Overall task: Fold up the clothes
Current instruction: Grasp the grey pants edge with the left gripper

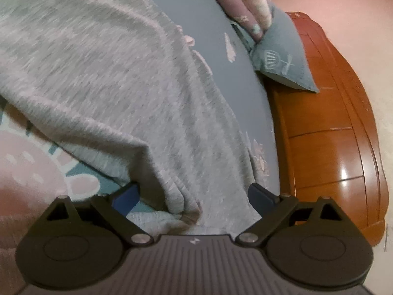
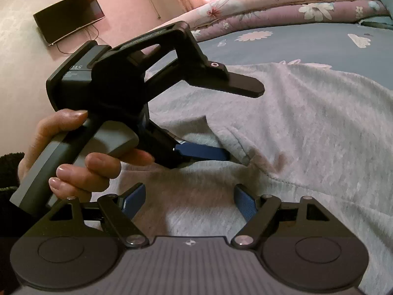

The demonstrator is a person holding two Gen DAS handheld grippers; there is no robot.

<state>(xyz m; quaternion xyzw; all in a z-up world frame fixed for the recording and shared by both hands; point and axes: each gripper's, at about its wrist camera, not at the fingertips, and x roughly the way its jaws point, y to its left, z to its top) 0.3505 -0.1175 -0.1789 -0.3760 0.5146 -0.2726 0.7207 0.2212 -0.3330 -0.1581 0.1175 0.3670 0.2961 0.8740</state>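
Grey marl knit: a soft, flecked garment (image 1: 103,73) is spread over the bed in broad creases, with a folded ridge running toward the camera.
Bedsheet (image 1: 221,19): smooth blue cloth printed with pale flowers and clouds is seen beneath the garment.
Quilt (image 2: 282,2): a padded pink and mauve floral roll is laid along the far side.
Bed frame (image 1: 331,147): glossy orange-brown wood, curved and panelled.
Left gripper (image 1: 194,196): blue-padded jaws are held spread, with the garment's folded ridge between them and unpinched.
Right gripper (image 2: 189,198): jaws are held apart just above flat grey knit; nothing is clamped.
Hand (image 2: 73,152): the left gripper's grey handle is grasped, its lower blue finger (image 2: 203,151) slid under a raised flap.
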